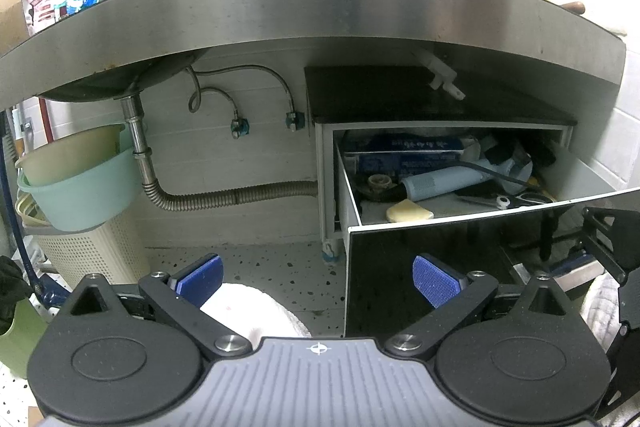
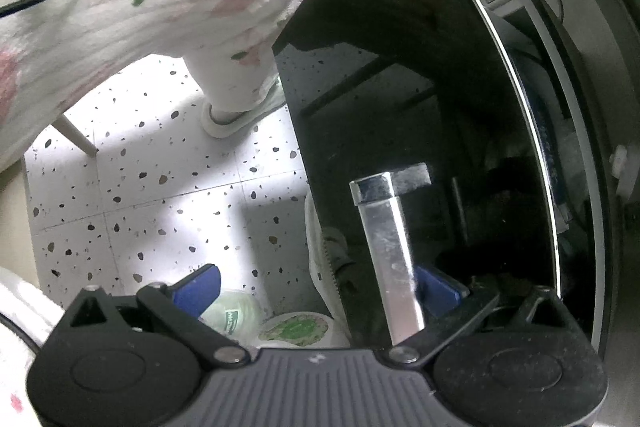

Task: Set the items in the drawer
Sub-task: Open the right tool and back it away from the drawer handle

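Gaping right gripper [image 2: 316,289] at drawer [image 1: 480,227] handle [image 2: 390,251]

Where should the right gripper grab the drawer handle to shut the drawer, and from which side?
Grip the silver handle at mid-bar, coming straight at the glossy black drawer front from the room side. The bar stands off the panel on a post, so a finger fits either side. The right gripper is open and already straddles the bar.

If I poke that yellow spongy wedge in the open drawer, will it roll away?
Probably not: the yellow spongy wedge lies flat on the white drawer floor, so it should slide. It looks soft and light, so it would likely squash.
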